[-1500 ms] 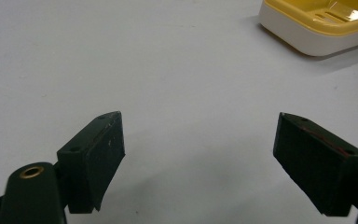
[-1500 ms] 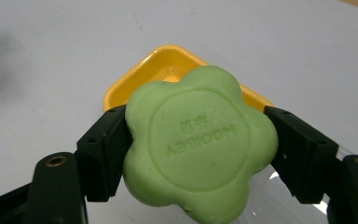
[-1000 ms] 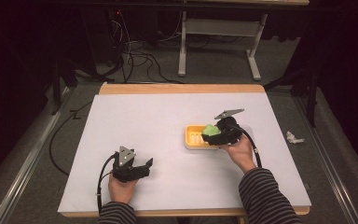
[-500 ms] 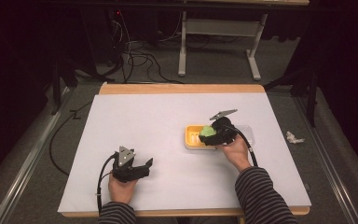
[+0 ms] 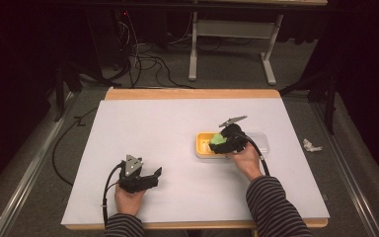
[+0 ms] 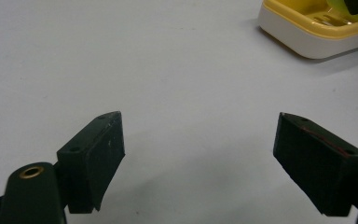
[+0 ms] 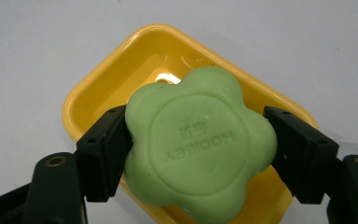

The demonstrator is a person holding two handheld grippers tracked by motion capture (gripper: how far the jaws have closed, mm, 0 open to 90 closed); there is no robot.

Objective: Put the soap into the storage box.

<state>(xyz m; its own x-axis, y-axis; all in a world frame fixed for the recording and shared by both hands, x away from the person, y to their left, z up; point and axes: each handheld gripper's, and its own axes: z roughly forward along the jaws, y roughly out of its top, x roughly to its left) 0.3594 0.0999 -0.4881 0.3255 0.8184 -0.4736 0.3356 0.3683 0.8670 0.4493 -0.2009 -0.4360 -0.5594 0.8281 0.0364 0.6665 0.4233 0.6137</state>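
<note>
1. Over the yellow dish, right of centre on the table, the right gripper has the green soap pinched between its two black jaws, one pad pressed on each side of the bar.

2. The soap is flower-shaped, with a round stamped face and raised lettering (I can't read it with any certainty), and in the right gripper view that face looks straight at the camera.

3. From above, the soap sits over the near-left part of the dish; whether it touches the dish floor or hangs just above it, I cannot tell.

4. The right gripper is in the person's right hand, striped sleeve coming in from the bottom edge, cable trailing back along the wrist.

5. Just beyond the dish on its right side lies something clear, perhaps a lid — too faint to be sure.

6. Down at the front left, the left gripper rests low on the white tabletop, well apart from the dish.

7. In the left gripper view its jaws stand wide, nothing between them but bare table, with the dish's corner up at the top right.

8. A scrap of white paper lies on the floor, off the table's right edge.
</note>
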